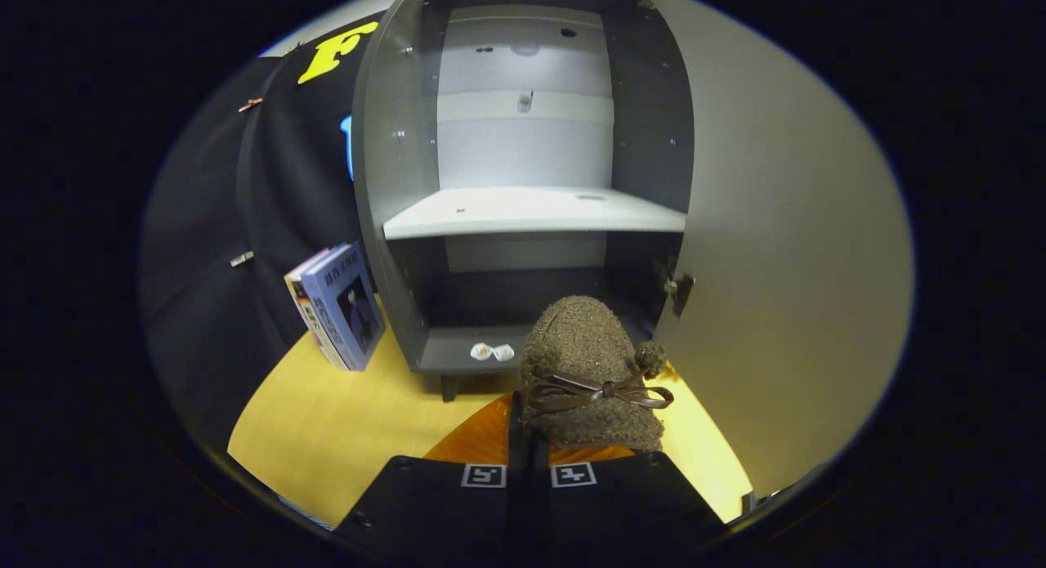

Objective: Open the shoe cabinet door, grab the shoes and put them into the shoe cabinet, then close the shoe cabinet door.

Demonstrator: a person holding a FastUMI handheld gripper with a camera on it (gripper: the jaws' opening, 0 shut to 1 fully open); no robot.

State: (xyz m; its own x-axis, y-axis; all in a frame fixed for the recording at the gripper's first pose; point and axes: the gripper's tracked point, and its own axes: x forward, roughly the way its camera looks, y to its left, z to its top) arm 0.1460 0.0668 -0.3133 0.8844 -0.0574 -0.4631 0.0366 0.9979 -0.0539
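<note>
The hand-held gripper has its fingers drawn close together, gripping a fuzzy brown shoe with a dark ribbon bow, just before the grey shoe cabinet, whose door stands open at the right. Two books lean beside the cabinet on the yellow wooden counter.

A shoe is held between the closed fingers, just ahead of them, its toe pointed into the shoe cabinet beyond. The cabinet is stood on the desk, with its door swung open to the right of the fingers. A shelf is set across its middle. Two small wrapped items are laid on the bottom board, left of the shoe. Books are propped left of the cabinet.
</note>
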